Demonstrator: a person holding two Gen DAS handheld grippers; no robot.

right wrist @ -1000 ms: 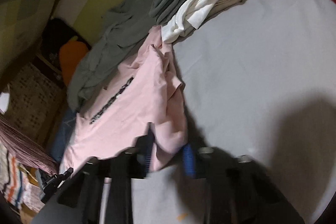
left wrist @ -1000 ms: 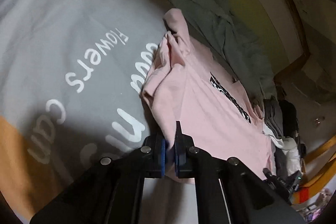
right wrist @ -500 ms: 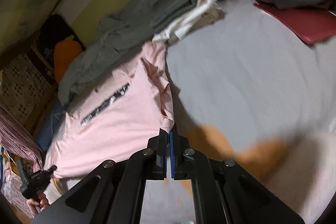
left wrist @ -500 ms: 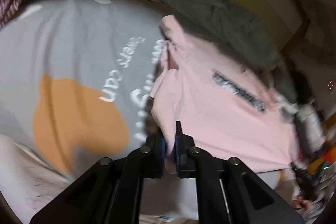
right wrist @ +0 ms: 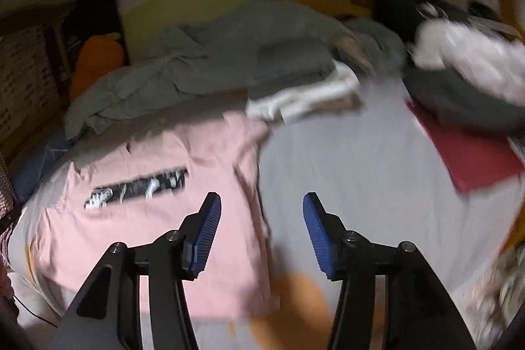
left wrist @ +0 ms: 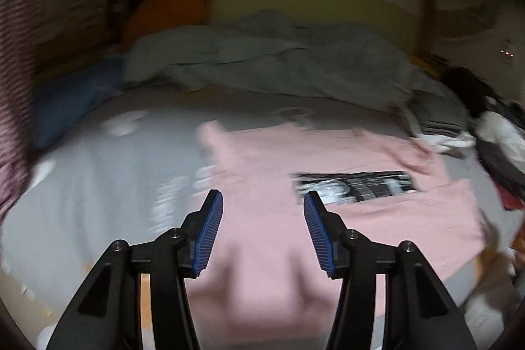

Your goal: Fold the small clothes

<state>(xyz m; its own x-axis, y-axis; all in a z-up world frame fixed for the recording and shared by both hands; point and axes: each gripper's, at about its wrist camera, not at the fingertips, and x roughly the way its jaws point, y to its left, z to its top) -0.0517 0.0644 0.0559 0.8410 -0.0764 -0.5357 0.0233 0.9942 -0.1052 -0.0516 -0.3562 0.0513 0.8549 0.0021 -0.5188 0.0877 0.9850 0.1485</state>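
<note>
Pink T-shirt (left wrist: 279, 218) lay spread flat on the grey bedsheet (left wrist: 98, 186), black-and-white printed band (left wrist: 356, 187) facing up across the chest; both views were motion-blurred, so fine creases could not be read. Left gripper (left wrist: 263, 230) hovered above the shirt with its blue-padded fingers (left wrist: 208, 235) spread wide and nothing between them; contact with the cloth could not be judged. Right gripper (right wrist: 262, 232) was likewise spread apart and empty, its left finger (right wrist: 205, 235) over the shirt's pink cloth, its right finger (right wrist: 318, 235) over bare sheet just beside the shirt's edge. Relative to the shirt: crumpled grey-green blanket (left wrist: 269, 61) lay along the far side, touching or nearly touching the collar end. Folded white and grey clothes (right wrist: 305, 94) sat at the shirt's far right corner in the right wrist view. Red flat item (right wrist: 472, 153) lay on the sheet well apart to the right of the shirt, with a dark grey and white heap (right wrist: 469, 71) beyond it. Orange cushion (right wrist: 96, 61) stood beyond the blanket on the left.
</note>
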